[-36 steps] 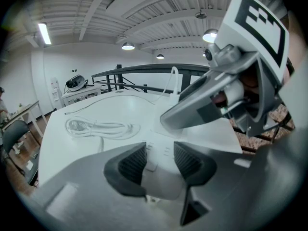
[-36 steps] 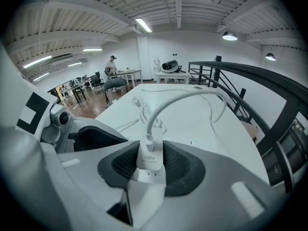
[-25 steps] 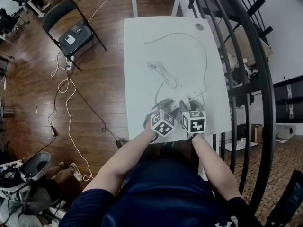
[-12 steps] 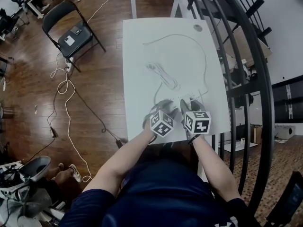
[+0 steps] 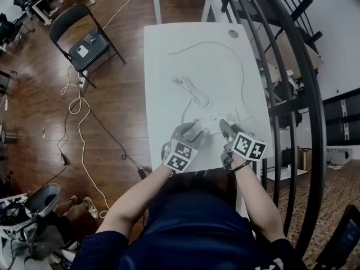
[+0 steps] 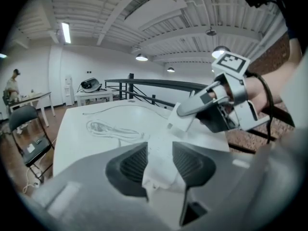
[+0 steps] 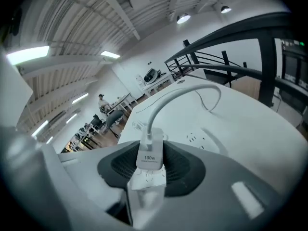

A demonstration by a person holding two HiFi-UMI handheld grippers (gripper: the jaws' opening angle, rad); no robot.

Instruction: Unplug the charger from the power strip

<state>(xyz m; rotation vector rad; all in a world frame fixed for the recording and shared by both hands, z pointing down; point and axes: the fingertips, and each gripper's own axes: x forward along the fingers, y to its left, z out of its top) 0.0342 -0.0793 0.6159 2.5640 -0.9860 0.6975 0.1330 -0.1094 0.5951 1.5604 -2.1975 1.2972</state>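
Charger (image 7: 148,157) sits pinched in the right tongs (image 7: 151,171); left tongs (image 6: 160,170) are closing on the power strip (image 6: 163,143). Pulling-out step, I think: next, tug them straight apart.

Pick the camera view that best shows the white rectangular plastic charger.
The right gripper view: the white rectangular plastic charger sits close, held by the right gripper, its print and white cable clear. The left gripper view shows it smaller, side-on, at that gripper's tips. The head view shows it too small to tell.
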